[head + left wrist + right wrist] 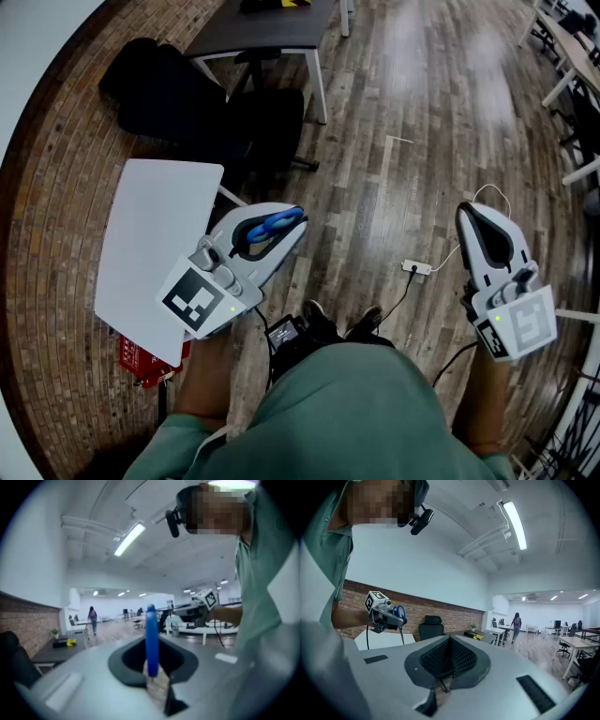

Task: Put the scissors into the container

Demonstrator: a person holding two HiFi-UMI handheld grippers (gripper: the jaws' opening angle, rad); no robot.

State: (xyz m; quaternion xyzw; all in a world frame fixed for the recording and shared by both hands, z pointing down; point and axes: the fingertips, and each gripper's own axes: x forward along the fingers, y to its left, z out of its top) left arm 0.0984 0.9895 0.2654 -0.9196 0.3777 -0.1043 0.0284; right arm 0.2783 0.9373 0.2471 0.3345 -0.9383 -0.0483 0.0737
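The scissors [273, 225] have blue handles and sit in my left gripper [281, 228], which is shut on them beside the white table [155, 234]. In the left gripper view a blue handle [151, 637] stands upright out of the jaws of the left gripper [152, 667]. The right gripper view shows the left gripper [382, 612] from the side, with the scissors' blue loops [399, 612] on top and the blades pointing down. My right gripper [480, 225] is held out to the right over the floor, and its pads [449, 656] are closed together with nothing in them. No container is in view.
A black office chair [187, 103] and a dark desk [272, 28] stand beyond the white table. A red object [141, 361] lies under the table's near corner. A power strip [417, 268] with a cable lies on the wooden floor. More desks [577, 56] stand at far right.
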